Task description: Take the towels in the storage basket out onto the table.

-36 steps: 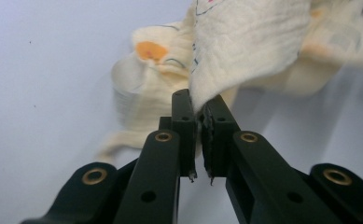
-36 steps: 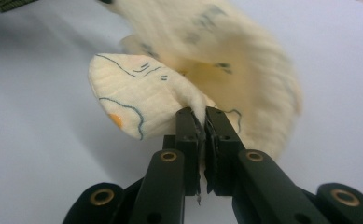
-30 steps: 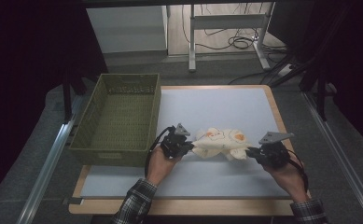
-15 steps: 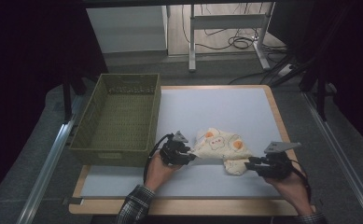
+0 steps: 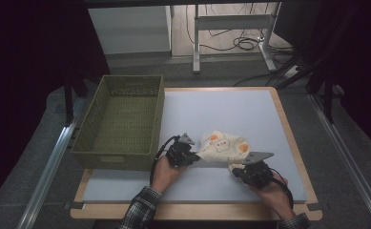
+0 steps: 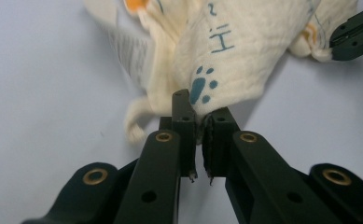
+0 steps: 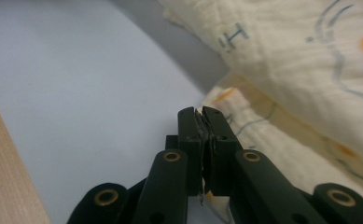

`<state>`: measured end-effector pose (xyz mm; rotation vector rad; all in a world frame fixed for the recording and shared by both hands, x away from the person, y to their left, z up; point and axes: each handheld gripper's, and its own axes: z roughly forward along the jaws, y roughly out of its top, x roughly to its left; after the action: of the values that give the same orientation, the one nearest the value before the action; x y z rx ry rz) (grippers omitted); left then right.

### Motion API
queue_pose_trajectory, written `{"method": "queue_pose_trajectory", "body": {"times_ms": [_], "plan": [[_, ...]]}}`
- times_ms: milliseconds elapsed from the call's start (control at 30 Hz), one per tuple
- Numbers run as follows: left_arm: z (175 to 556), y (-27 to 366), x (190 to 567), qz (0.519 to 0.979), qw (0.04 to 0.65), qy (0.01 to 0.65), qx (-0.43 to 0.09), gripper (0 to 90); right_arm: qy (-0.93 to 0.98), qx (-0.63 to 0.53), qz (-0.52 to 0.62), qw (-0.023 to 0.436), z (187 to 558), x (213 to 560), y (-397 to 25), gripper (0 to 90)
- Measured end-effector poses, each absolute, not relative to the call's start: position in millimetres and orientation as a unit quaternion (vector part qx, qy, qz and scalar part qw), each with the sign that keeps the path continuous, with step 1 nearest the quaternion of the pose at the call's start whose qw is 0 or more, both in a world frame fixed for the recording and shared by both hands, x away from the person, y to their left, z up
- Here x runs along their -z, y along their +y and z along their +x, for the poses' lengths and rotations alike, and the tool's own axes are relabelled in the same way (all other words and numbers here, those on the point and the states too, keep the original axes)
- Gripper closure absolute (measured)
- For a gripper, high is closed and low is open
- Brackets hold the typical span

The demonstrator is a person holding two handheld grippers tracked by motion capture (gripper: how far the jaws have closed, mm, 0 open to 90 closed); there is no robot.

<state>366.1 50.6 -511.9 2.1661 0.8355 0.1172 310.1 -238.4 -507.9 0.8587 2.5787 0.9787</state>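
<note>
- Cream printed muslin cloth (image 5: 222, 146), bunched; folds hide its print.
- Left gripper (image 6: 199, 122) clamped on the cloth's 9 o'clock corner.
- Right gripper (image 7: 202, 122) clamped on the 5 o'clock edge; pinched fabric barely visible.

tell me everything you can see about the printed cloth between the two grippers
The cloth is a cream, crinkled, gauze-like fabric printed with orange patches, blue outline drawings, blue letters and a blue paw print. It lies bunched and folded on the pale blue-grey mat, to the right of the green basket and apart from it. A white label hangs at one fold. The left gripper pinches its left edge and the right gripper its lower right corner, both jaws closed on fabric.
</note>
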Motion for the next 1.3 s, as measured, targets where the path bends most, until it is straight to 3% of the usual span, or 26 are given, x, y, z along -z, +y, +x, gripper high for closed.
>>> {"method": "queue_pose_trajectory", "body": {"times_ms": [133,167,300,333,400,433,633,967,1167,1300], "plan": [[387,47,472,0.848,0.406,0.329,-0.086,85.3,0.868,-0.355,0.31,0.158,317,475,-264,87.3],[406,43,450,0.842,0.407,0.335,-0.112,85.3,0.854,-0.364,0.326,0.18,327,454,-280,87.3],[443,32,424,0.834,0.391,0.359,-0.152,83.3,0.827,-0.375,0.36,0.214,354,426,-304,87.0],[455,27,419,0.832,0.376,0.374,-0.167,77.1,0.817,-0.38,0.377,0.217,367,420,-312,85.9],[472,20,418,0.836,0.346,0.393,-0.163,56.2,0.796,-0.383,0.419,0.209,391,415,-326,78.8],[471,17,420,0.834,0.352,0.391,-0.164,49.3,0.789,-0.375,0.436,0.215,402,417,-335,74.0],[445,18,440,0.848,0.361,0.364,-0.138,43.1,0.793,-0.392,0.432,0.174,388,439,-340,70.8],[383,34,494,0.861,0.382,0.33,-0.059,44.4,0.831,-0.402,0.366,0.114,350,464,-290,70.8],[366,26,515,0.866,0.391,0.309,-0.041,44.5,0.861,-0.387,0.316,0.093,338,482,-243,71.0],[364,15,524,0.874,0.375,0.302,-0.057,43.0,0.872,-0.368,0.309,0.09,338,497,-228,68.1]]}}
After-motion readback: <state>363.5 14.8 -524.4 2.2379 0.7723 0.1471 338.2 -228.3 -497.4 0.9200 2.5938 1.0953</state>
